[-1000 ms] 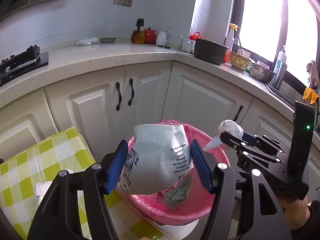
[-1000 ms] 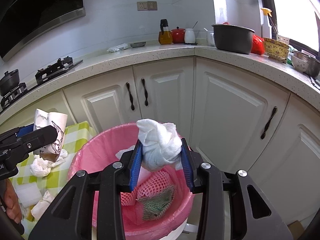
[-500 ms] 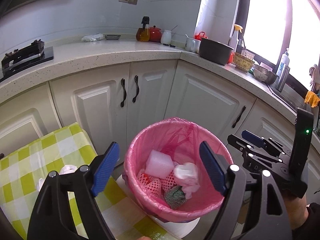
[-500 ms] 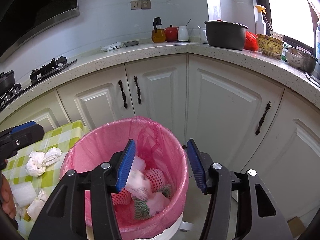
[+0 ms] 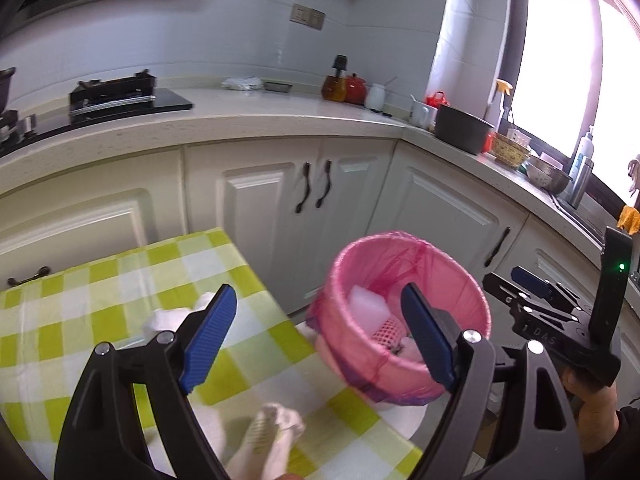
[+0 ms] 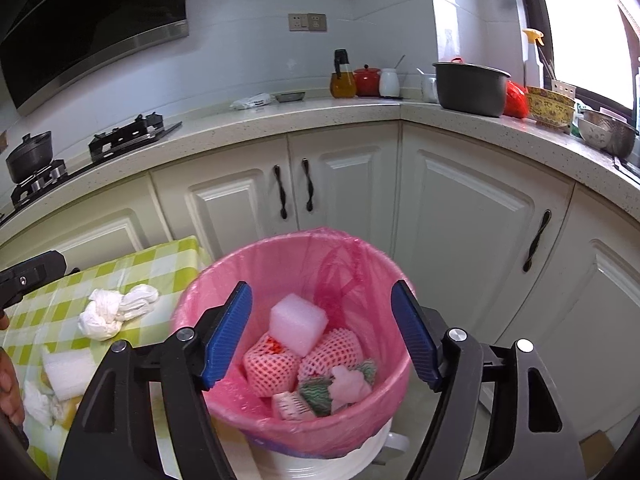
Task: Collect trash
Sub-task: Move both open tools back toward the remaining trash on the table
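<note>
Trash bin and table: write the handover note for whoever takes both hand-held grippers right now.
Left hand-held gripper: open, empty, over the table edge.
Right hand-held gripper: open, empty, above the pink-lined trash bin.
In the bin: white foam block, red foam fruit nets, crumpled paper.
Left on the green checked tablecloth: knotted white tissue wad, foam piece, more crumpled tissue at the near edge.
Next: pick those up and drop them in the bin.
</note>
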The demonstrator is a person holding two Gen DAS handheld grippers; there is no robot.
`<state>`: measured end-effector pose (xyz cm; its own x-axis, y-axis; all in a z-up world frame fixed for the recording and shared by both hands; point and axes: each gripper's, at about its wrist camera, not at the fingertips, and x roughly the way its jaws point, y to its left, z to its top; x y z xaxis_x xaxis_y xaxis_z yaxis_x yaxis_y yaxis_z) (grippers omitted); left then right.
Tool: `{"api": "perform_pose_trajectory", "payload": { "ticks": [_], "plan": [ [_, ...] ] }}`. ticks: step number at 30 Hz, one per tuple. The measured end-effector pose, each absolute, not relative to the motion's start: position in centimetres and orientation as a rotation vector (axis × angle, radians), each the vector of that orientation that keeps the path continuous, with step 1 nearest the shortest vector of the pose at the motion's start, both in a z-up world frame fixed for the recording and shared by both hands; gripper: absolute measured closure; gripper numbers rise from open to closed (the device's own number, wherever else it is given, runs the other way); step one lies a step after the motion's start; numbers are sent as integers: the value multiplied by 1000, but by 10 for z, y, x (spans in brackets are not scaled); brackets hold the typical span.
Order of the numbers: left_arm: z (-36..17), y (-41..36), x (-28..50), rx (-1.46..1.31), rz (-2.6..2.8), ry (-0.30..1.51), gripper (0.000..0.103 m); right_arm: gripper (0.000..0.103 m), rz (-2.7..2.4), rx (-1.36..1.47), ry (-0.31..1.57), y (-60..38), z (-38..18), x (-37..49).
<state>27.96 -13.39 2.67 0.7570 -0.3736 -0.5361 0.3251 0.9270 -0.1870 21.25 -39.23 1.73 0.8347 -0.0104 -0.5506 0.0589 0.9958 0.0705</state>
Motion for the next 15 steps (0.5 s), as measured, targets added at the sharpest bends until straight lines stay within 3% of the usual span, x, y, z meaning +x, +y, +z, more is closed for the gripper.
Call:
{"api": "perform_pose_trajectory", "payload": {
  "ticks": [15],
  "plan": [
    [26, -14, 214, -121, -196, 569, 19, 19, 158, 89, 616, -299, 8, 170]
  ]
}}
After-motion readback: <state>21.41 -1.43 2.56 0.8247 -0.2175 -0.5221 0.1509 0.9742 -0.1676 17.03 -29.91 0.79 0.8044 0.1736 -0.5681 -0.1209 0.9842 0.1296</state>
